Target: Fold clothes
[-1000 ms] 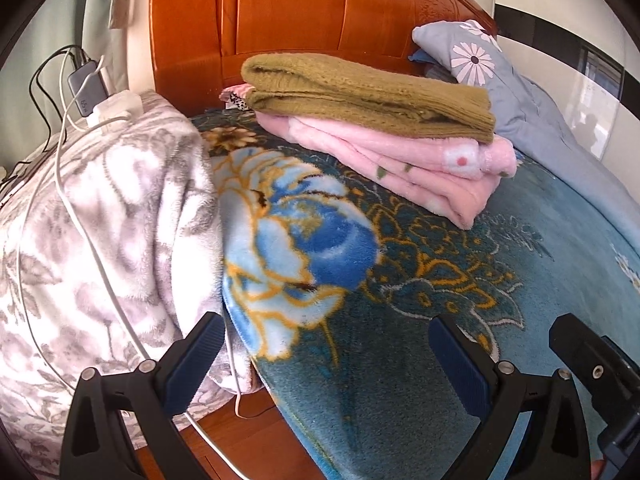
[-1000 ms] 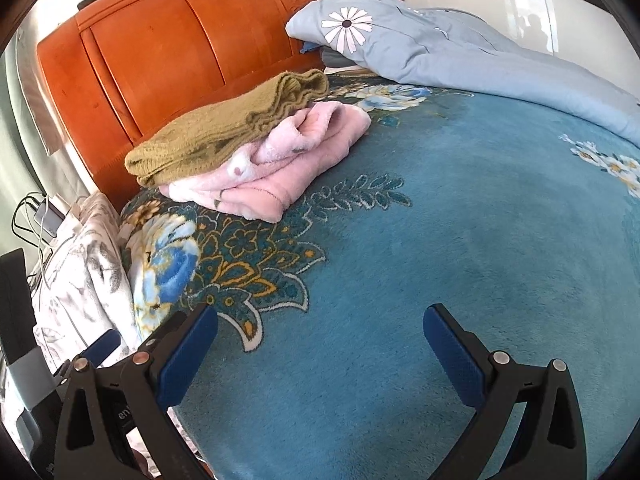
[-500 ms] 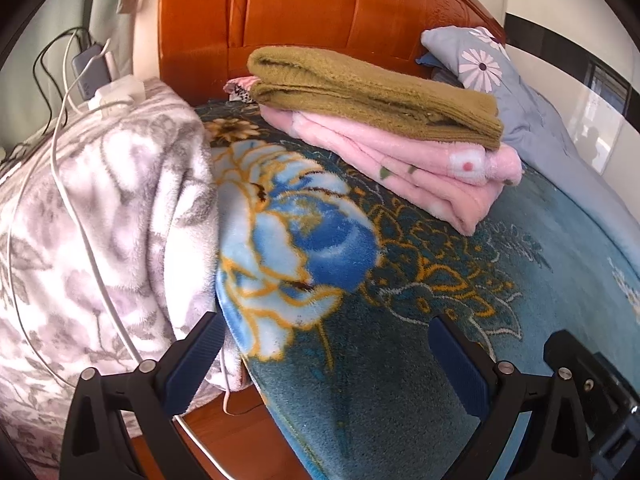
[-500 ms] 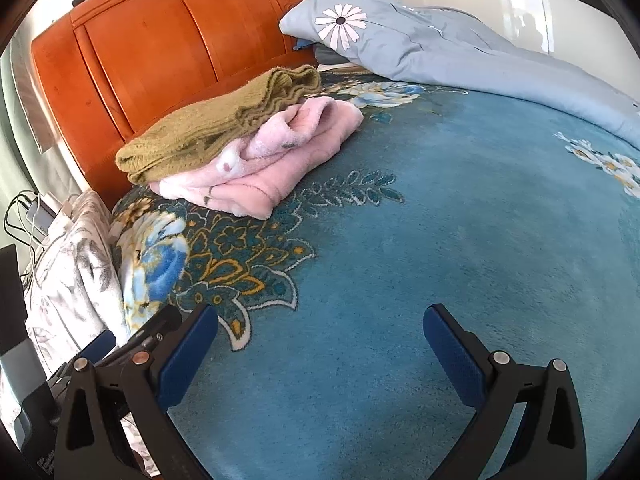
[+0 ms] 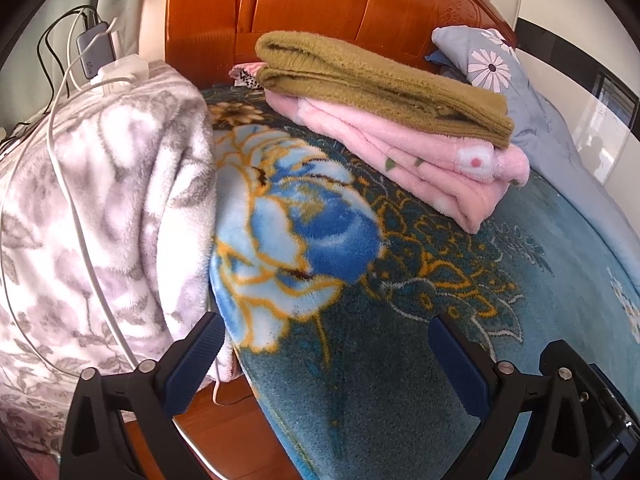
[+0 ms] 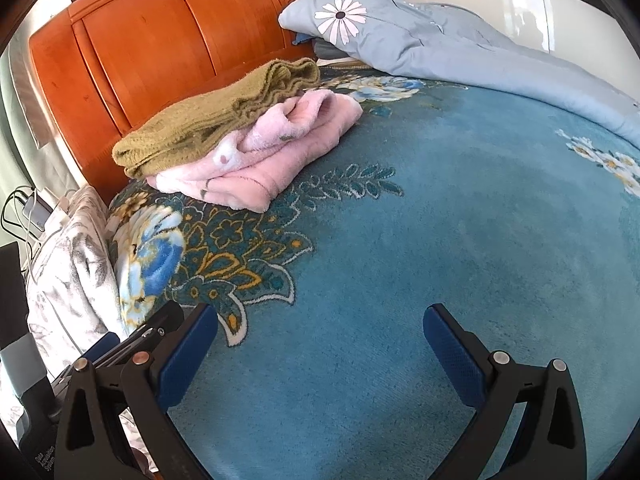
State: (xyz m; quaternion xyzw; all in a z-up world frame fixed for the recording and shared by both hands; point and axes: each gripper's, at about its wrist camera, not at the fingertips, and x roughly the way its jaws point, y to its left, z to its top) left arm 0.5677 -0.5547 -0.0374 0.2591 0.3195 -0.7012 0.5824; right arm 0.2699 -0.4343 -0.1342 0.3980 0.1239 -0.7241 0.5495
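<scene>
A folded olive knit garment (image 5: 380, 80) lies on top of a folded pink fleece garment (image 5: 420, 164) near the headboard; both also show in the right wrist view, the olive one (image 6: 208, 120) over the pink one (image 6: 280, 152). A white-and-grey floral fleece (image 5: 100, 208) is heaped beside the bed at the left, and it also shows in the right wrist view (image 6: 68, 264). My left gripper (image 5: 326, 356) is open and empty over the bed's edge. My right gripper (image 6: 320, 340) is open and empty above the blue blanket.
A teal floral blanket (image 6: 440, 240) covers the bed. An orange wooden headboard (image 5: 320, 0) stands behind the stack. A grey-blue daisy quilt (image 6: 440, 52) lies at the far right. A charger with white cables (image 5: 96, 56) sits on the floral fleece. Wooden floor (image 5: 240, 440) shows below the bed's edge.
Both grippers have moved a little closer to the folded stack, which now looks larger. Both stay open and empty.
</scene>
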